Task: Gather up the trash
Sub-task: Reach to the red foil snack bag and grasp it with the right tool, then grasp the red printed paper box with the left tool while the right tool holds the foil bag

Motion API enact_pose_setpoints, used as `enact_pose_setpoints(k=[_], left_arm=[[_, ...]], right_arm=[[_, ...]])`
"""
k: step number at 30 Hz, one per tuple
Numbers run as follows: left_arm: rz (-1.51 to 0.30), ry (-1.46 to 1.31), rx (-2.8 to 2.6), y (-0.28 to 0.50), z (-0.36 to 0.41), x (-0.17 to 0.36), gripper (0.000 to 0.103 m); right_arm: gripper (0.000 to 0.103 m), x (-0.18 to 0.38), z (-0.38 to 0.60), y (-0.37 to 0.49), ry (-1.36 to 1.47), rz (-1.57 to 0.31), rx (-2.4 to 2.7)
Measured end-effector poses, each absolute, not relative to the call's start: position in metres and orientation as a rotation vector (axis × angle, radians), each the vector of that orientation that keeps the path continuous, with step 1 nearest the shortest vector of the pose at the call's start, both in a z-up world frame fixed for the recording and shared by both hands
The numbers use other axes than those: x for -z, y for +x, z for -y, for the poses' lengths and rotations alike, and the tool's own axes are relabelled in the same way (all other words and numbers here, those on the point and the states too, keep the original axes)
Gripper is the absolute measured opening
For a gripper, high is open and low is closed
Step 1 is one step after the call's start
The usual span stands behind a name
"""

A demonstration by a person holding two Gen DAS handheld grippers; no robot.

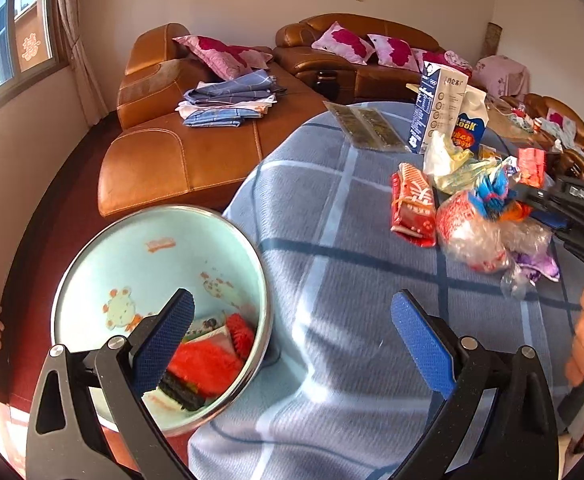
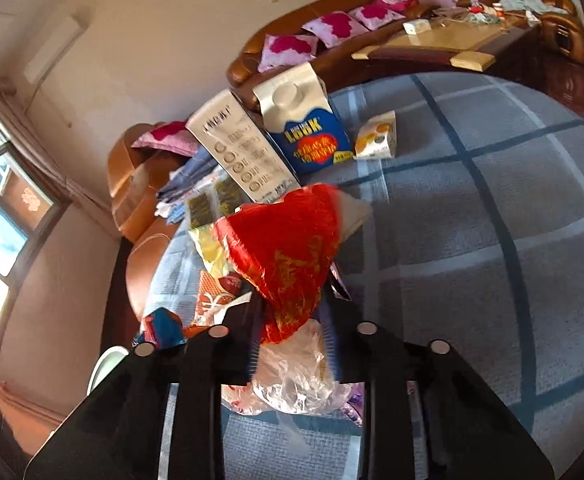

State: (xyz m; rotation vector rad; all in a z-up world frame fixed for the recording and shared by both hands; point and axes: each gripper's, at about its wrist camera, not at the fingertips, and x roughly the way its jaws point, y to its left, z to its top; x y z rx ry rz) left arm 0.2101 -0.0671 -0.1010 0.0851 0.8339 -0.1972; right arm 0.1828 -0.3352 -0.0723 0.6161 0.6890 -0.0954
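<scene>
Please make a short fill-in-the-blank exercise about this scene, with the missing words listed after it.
1. The right gripper is shut on a red and clear plastic ____.
2. The left gripper stands ____, holding nothing.
3. The trash bin beside the table is pale ____ inside.

Missing words: bag; open; blue

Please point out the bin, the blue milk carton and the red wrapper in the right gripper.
bin (image 1: 155, 236): left wrist view, inner wall.
blue milk carton (image 2: 312, 140): right wrist view, front face.
red wrapper (image 2: 287, 252): right wrist view, middle.
</scene>
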Motion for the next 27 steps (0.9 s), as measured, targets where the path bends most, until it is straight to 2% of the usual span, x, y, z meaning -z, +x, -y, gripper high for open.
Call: enact_pose_setpoints(k=[9, 21, 24, 25, 26, 27], left_arm=[[-0.82, 0.13, 0.238, 0.246, 0.111, 0.104, 0.095], [-0.927, 0.153, 0.316, 0.311, 0.185, 0.13, 0.088], [-0.972, 0.113, 0.341, 0.314, 0.191, 0.142, 0.083], [-0.965, 0.119, 0.335, 0.313, 0.192, 0.141, 0.078], [-0.959, 0.12, 0.337, 0.313, 0.193, 0.14, 0.064], [-0.951, 0.124, 0.339, 0.311, 0.192, 0.139, 0.056]], right_arm=[[0.022, 0.036, 0.393, 0.124, 0.614, -0.505, 0.249], [0.023, 0.065, 0.441, 0.084, 0.663, -0.526, 0.349], [0.023, 0.067, 0.44, 0.078, 0.678, -0.528, 0.339], [0.023, 0.069, 0.439, 0.077, 0.68, -0.529, 0.335], [0.023, 0.07, 0.438, 0.078, 0.682, -0.53, 0.332], [0.023, 0.07, 0.436, 0.078, 0.685, -0.533, 0.329]])
